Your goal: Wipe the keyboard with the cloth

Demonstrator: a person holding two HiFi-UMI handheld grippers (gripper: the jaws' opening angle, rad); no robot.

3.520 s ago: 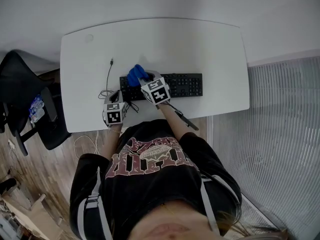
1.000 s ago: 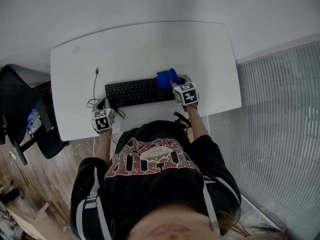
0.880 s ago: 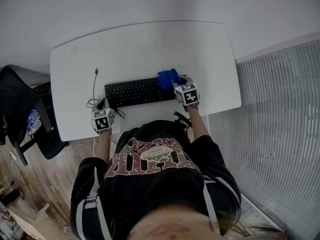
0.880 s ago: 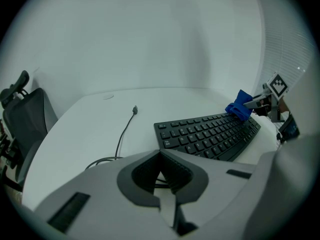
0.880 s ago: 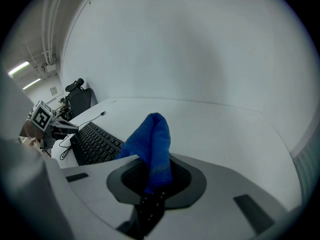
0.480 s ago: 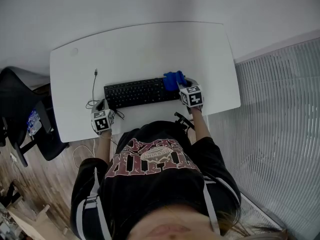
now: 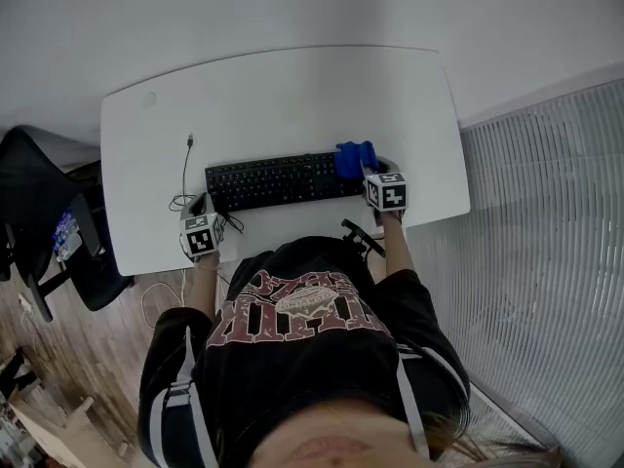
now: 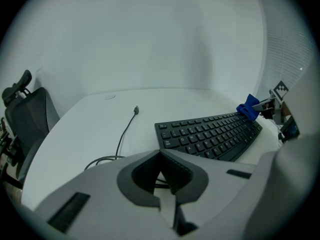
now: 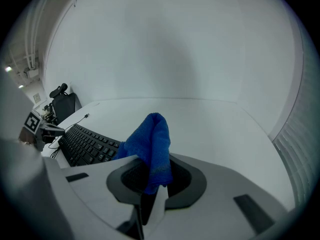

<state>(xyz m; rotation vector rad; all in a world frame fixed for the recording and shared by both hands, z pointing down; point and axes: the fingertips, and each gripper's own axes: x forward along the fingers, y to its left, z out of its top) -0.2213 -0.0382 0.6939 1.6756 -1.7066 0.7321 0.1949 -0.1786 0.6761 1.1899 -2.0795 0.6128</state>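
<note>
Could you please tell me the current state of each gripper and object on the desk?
left gripper: shut, empty, near the keyboard's left end.
right gripper: shut on the cloth.
cloth: bunched, pinched in the jaws, at the keyboard's right end.
keyboard: flat on the desk.
cable: loose, its plug end free on the desk.
</note>
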